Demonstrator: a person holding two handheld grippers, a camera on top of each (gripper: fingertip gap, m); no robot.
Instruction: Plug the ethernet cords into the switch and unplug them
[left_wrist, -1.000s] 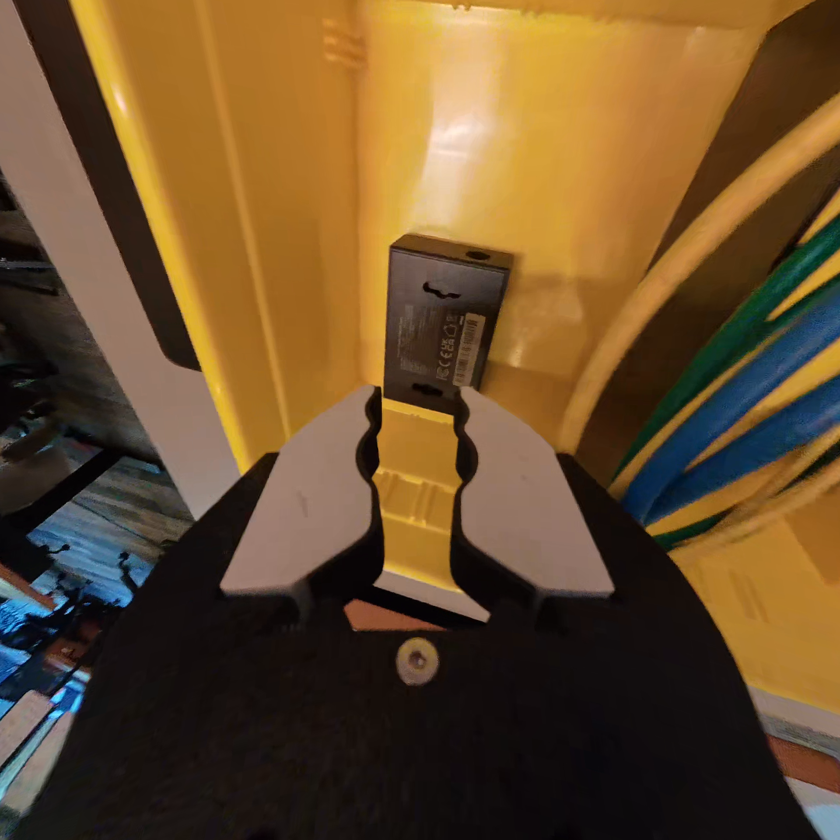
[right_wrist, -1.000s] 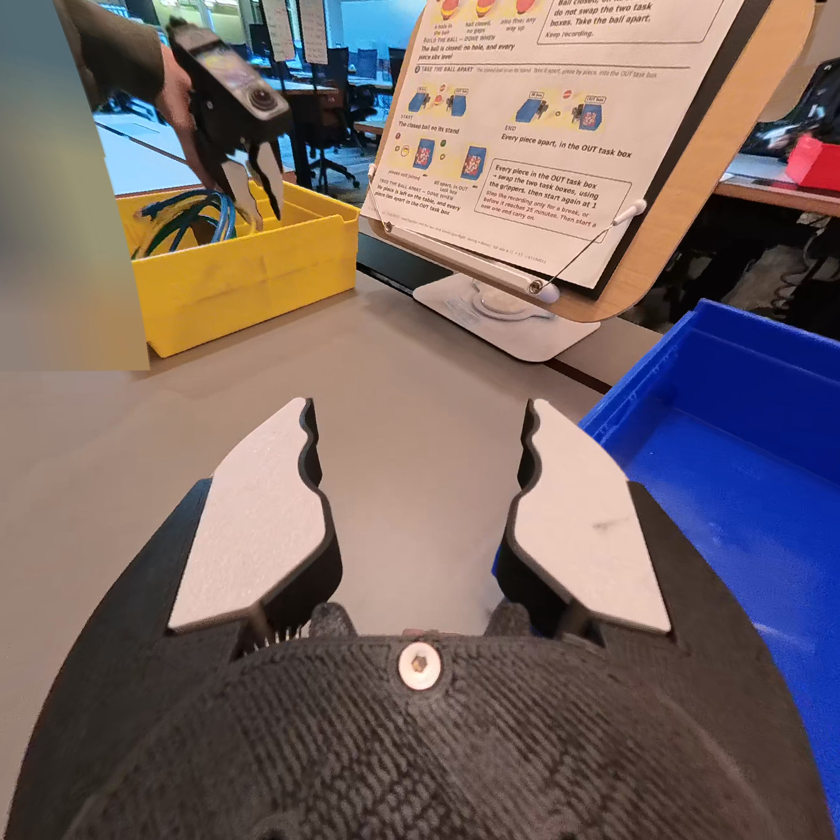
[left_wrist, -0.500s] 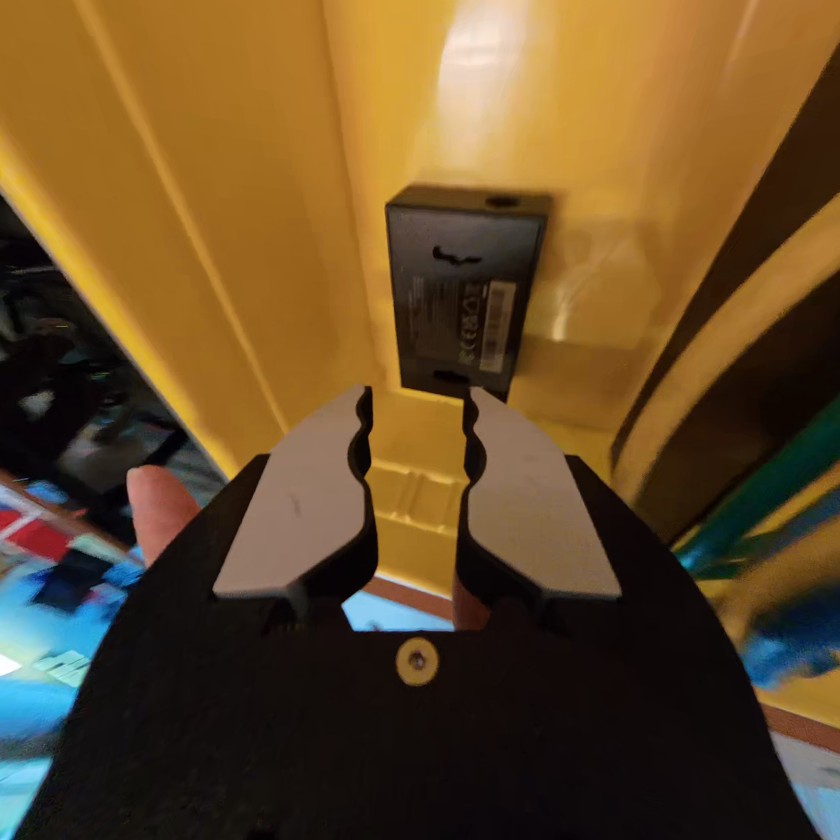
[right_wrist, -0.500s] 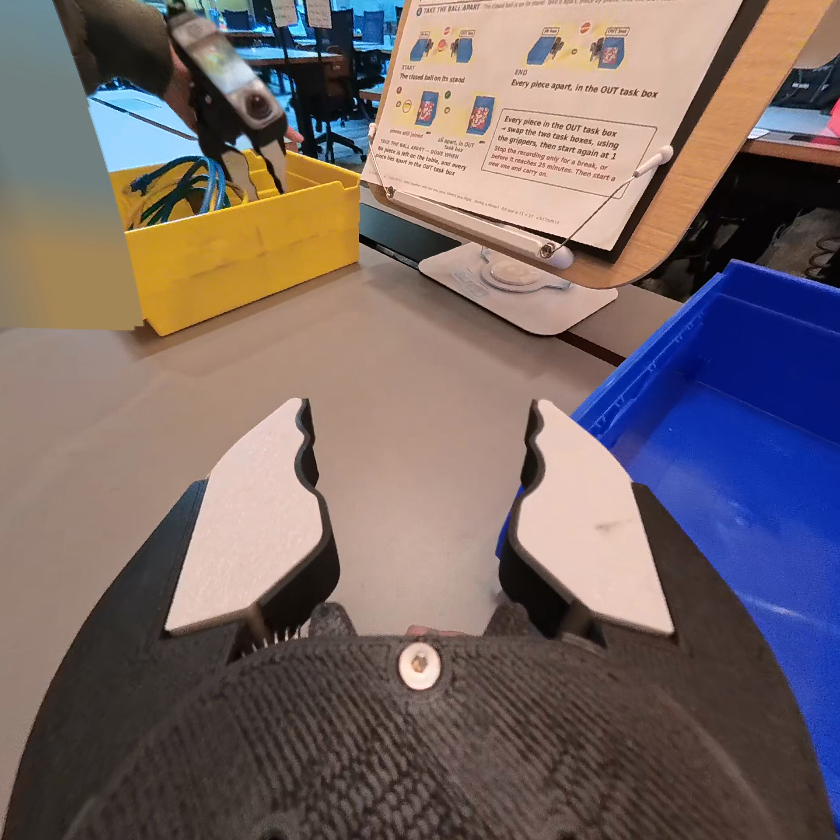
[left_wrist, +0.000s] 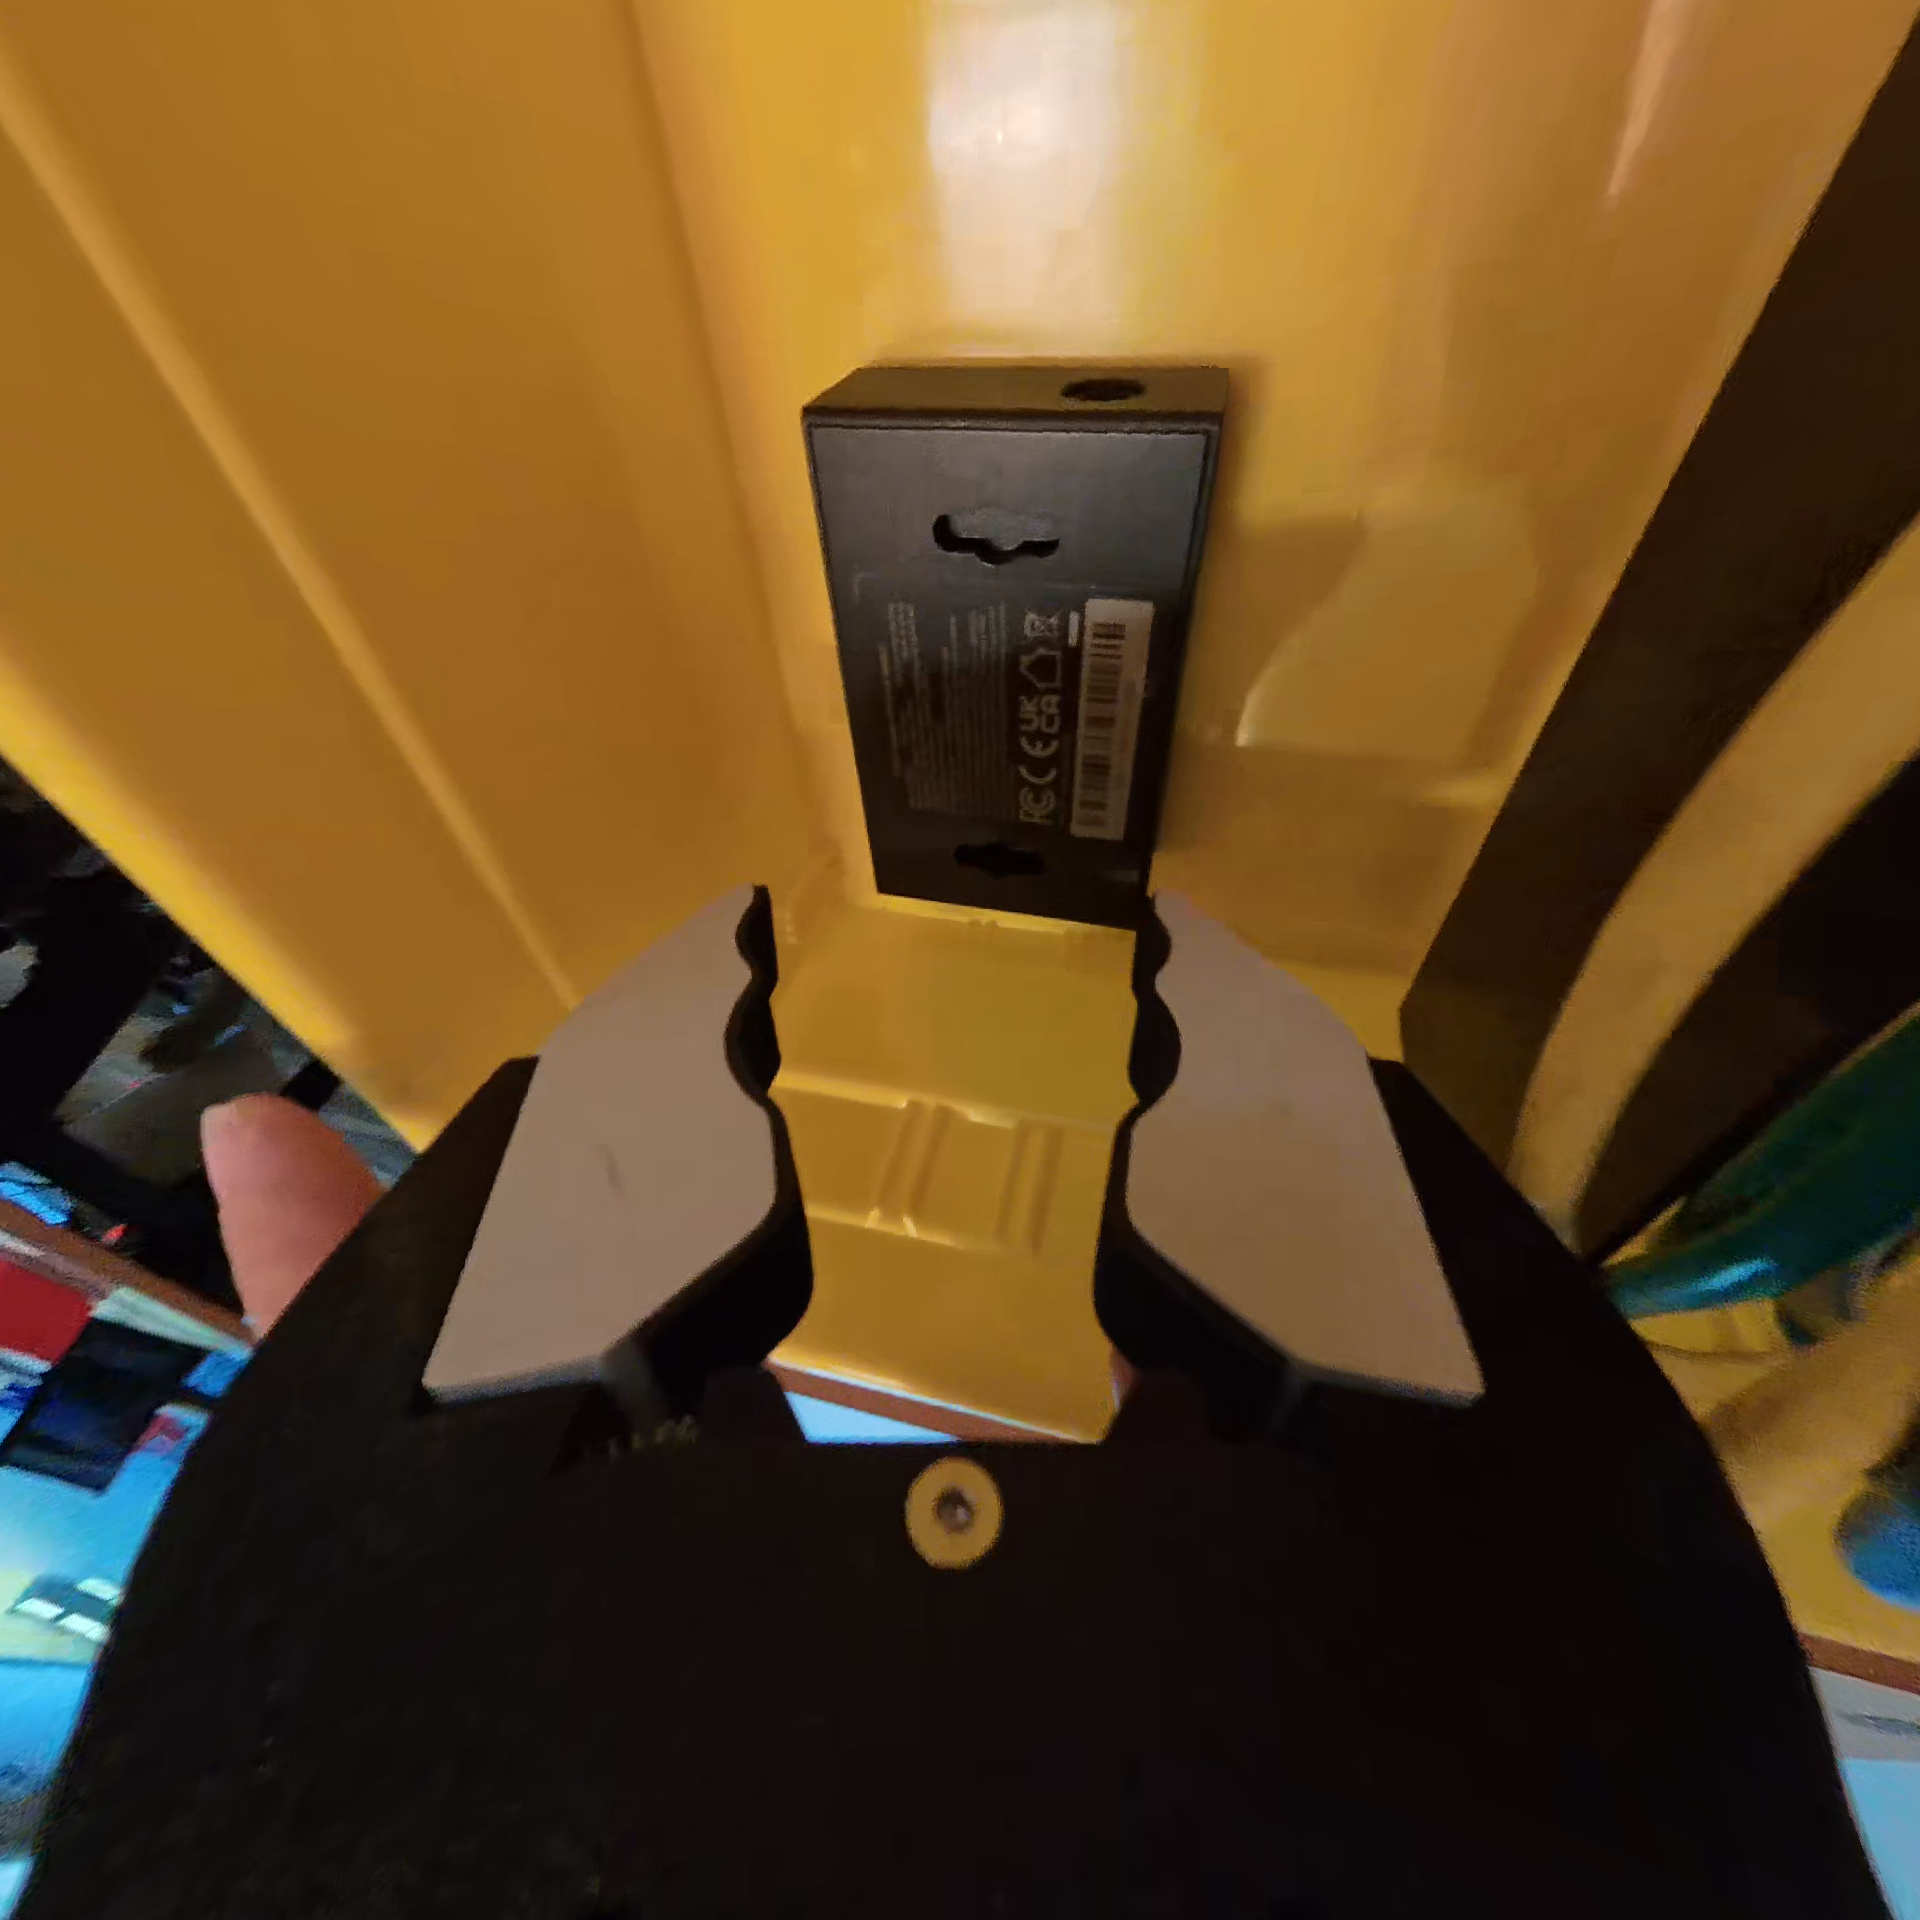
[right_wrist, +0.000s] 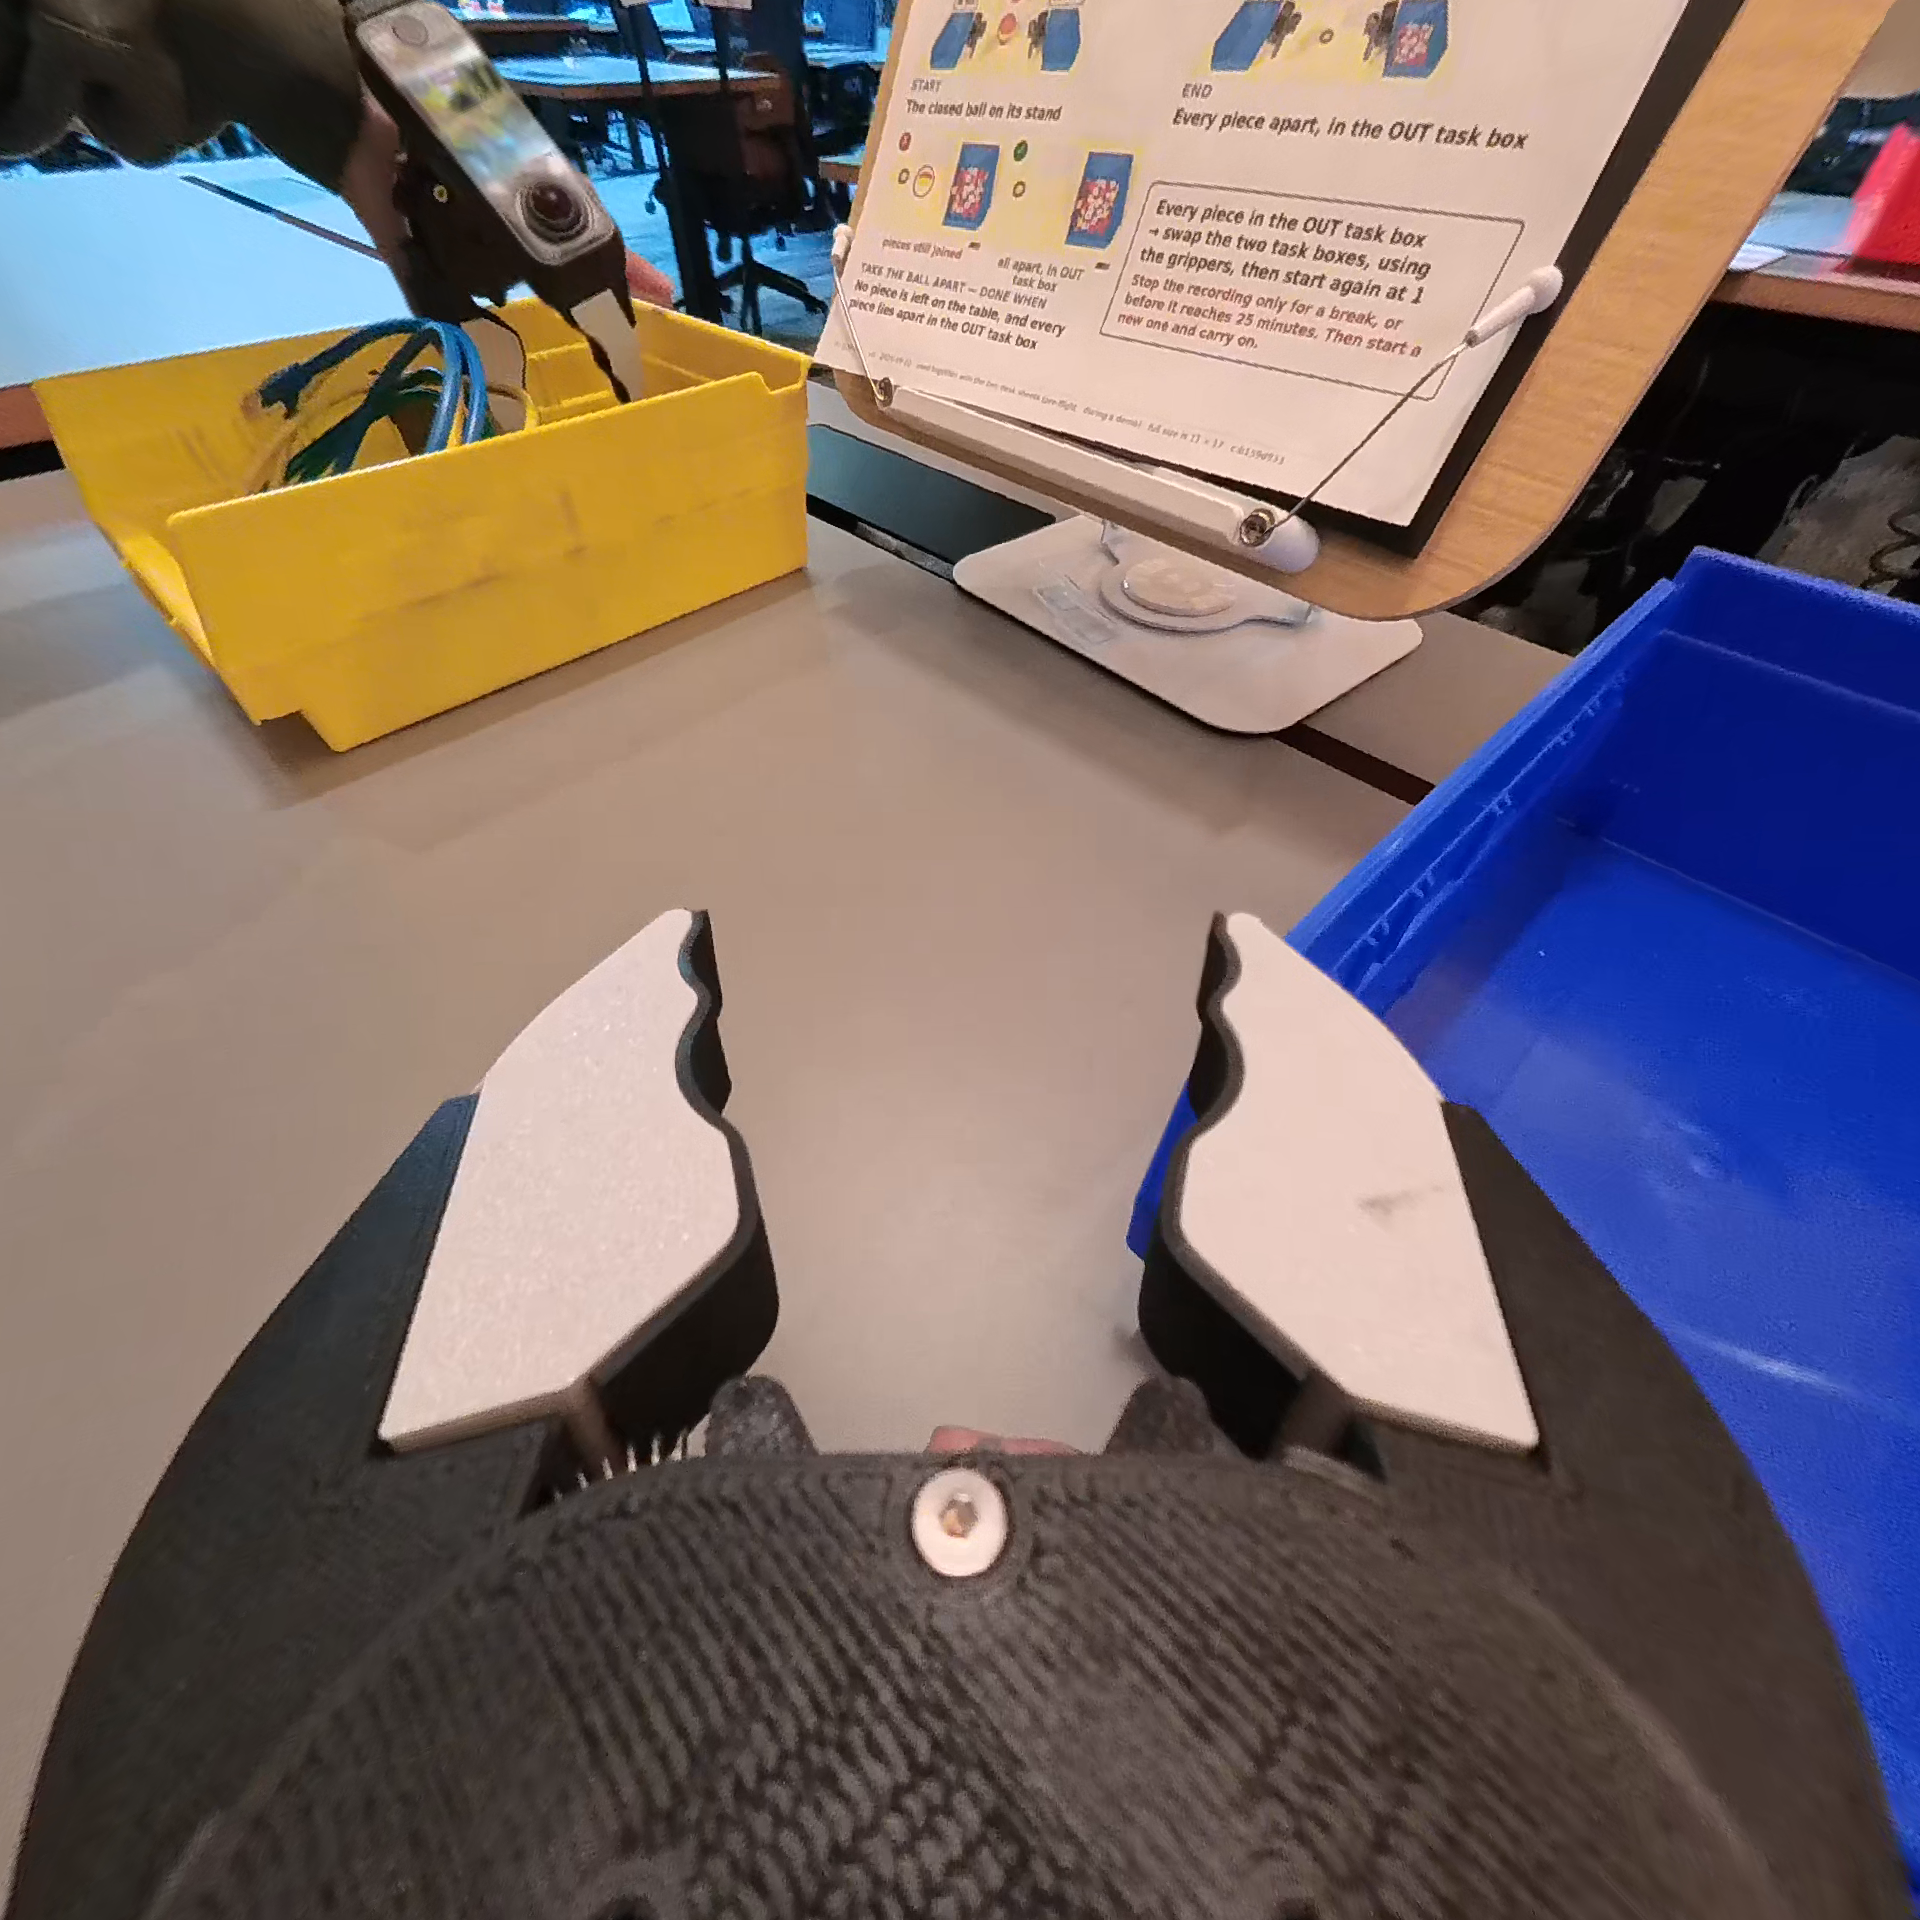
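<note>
Switch: black box lying underside up on the floor of the yellow bin, close to one bin wall; two mounting slots and a pale label strip showing; round socket on its far edge.
Left gripper: inside the yellow bin, jaws parted about as wide as the switch, tips just short of its near edge, gripping nothing; also seen from the right wrist view, dipping into the bin's far end.
Ethernet cords: blue, green and yellow, coiled in the yellow bin beside the switch's end; blurred at the right edge of the left wrist view.
Fingertip: bare, beside the left gripper's body, outside the bin wall.
Sleeve: dark, above the yellow bin, behind the left gripper.
Counter: grey, carrying the yellow bin.
Right gripper: well apart from the yellow bin, over bare counter, jaws wide, gripping nothing.
Blue bin: across the counter from the yellow bin, just beside the right gripper.
Instruction stand: wooden board with a printed sheet, on a white base just beside the yellow bin.
</note>
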